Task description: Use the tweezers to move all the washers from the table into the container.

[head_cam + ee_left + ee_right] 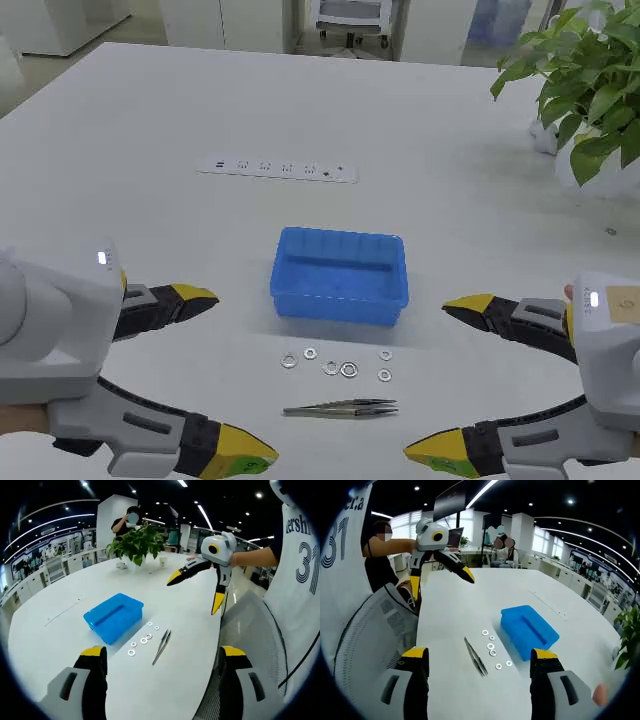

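Observation:
A blue container (340, 302) stands open at the middle of the white table (130, 130). Just in front of it lie several small metal washers (331, 368), loosely scattered. Closed metal tweezers (340, 408) rest flat on the table, nearer me than the washers. My left gripper (245, 375) hovers open to the left of the washers, holding nothing. On the other side my right gripper (426, 377) is open too, its jaws wide apart. The left gripper view looks past its own jaws at the container (114, 616), washers (144, 640) and tweezers (161, 646). The right gripper view shows the container (529, 630), washers (492, 652) and tweezers (476, 657).
A white power strip (277, 169) lies beyond the container. A leafy plant (590, 80) stands at the far right corner. A mesh chair back (375, 630) is at the table's near edge by the person. Other people sit or stand farther back in the room.

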The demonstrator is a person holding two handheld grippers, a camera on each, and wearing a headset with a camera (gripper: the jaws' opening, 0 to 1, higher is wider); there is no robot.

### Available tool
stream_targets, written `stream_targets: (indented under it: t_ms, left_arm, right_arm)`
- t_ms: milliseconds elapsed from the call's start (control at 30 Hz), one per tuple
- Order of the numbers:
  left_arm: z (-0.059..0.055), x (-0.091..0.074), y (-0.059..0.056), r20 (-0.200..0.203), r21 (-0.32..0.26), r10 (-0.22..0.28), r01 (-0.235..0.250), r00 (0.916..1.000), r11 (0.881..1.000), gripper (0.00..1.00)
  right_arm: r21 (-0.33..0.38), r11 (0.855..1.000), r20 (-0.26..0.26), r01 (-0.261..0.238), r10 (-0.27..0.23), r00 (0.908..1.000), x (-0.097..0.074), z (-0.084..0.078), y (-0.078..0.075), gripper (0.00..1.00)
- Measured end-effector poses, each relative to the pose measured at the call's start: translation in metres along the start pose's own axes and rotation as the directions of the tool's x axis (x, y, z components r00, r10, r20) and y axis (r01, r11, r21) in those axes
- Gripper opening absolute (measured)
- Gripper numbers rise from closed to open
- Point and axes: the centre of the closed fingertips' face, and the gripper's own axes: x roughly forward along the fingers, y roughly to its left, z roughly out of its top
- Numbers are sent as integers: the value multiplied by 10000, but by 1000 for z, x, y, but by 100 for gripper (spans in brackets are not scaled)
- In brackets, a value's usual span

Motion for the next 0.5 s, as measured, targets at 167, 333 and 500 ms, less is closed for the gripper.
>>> stream_targets:
  t_ms: [167, 333, 500]
  left_arm:
    - [-1, -1, 0, -27, -14, 46, -46, 10000, 10000, 98]
    - [-5, 2, -4, -40, -235, -73, 72, 10000, 9997, 97]
    - [-2, 0, -4, 70, -251, -30, 32, 10000, 9997, 97]
  right_arm:
    - [75, 10000, 12, 44, -44, 10000, -1, -1, 0, 83]
    - [150, 9999, -93, 39, -38, 9999, -2, -6, 0, 82]
    - [134, 9999, -69, 84, -84, 9999, -4, -5, -2, 82]
